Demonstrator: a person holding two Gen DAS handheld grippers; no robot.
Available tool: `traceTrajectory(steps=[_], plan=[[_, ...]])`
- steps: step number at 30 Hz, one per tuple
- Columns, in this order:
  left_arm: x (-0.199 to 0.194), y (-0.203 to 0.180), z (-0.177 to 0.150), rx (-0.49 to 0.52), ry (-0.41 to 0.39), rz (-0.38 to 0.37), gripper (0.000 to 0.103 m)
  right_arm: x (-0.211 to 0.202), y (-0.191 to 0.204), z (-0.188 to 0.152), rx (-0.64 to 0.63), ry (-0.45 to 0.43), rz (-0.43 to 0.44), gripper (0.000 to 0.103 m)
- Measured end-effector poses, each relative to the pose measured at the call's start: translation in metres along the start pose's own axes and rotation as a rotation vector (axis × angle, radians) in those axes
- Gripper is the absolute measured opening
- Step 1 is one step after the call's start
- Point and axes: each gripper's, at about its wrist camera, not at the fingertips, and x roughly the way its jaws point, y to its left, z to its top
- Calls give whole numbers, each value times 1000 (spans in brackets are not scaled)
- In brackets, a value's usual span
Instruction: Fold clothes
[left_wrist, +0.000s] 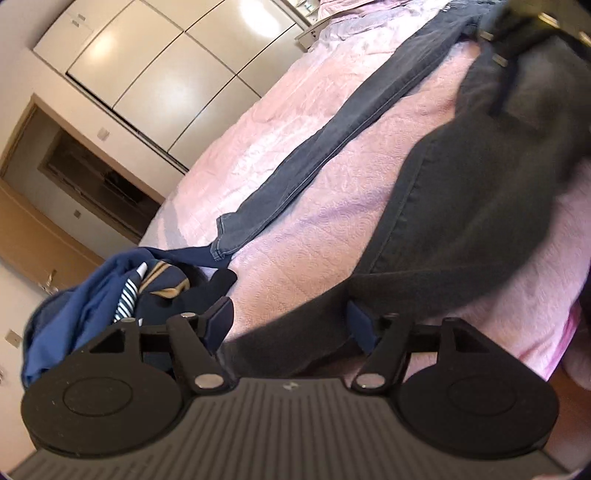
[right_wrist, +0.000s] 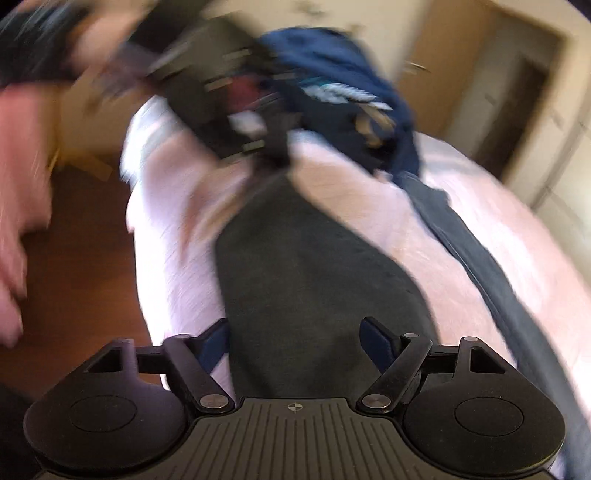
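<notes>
A charcoal garment (left_wrist: 461, 206) lies stretched along the pink bedspread (left_wrist: 295, 221). In the left wrist view its near end runs between the fingers of my left gripper (left_wrist: 291, 319). The jaws stand apart and the pads do not press on the cloth. In the blurred right wrist view the same charcoal garment (right_wrist: 295, 266) lies flat below my right gripper (right_wrist: 297, 341). This gripper is wide open and holds nothing. Grey-blue jeans (left_wrist: 332, 140) lie stretched out beside the garment, and the jeans (right_wrist: 480, 266) show at the right of the right wrist view.
A heap of blue and striped clothes (left_wrist: 92, 295) sits at the bed's corner, the same heap (right_wrist: 351, 92) beyond the garment's far end. Cream wardrobe doors (left_wrist: 166, 74) and a doorway (left_wrist: 92, 177) stand past the bed. Wooden floor (right_wrist: 81, 258) borders the bed.
</notes>
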Motion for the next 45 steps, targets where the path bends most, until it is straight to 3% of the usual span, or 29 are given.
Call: traceTrajectory(steps=[6,13,15,18,23,26,28,30,33,37,41,45], plan=[[-11,-40,-30,219,0,104,67,-7,-69,-12,387,-65,59,78],[17,-74,-32,428,35,230,69,-8,-98,-15,578,-92,116,78],[25,-76,-31,477,48,252,63,-14,-102,-13,595,-96,115,77],[3,-61,-29,446,41,254,60,-32,-96,-12,560,-90,85,78],[-39,-31,-43,332,64,276,53,-40,-60,-7,383,-70,68,78],[-38,-37,-54,353,95,242,48,-35,-34,-11,292,-43,79,78],[-35,-49,-60,391,107,211,40,-31,-18,-14,209,-20,70,78],[-29,-60,-65,426,126,176,21,-28,-1,-18,114,0,53,78],[-23,-65,-78,433,176,131,16,-27,12,-28,61,19,88,78],[-28,-59,-87,401,220,98,15,-27,9,-42,134,24,128,78],[-43,-51,-88,345,233,90,18,-58,-1,-51,260,-51,83,78],[-59,-38,-76,245,195,63,28,-92,-21,-71,403,-125,-3,78]])
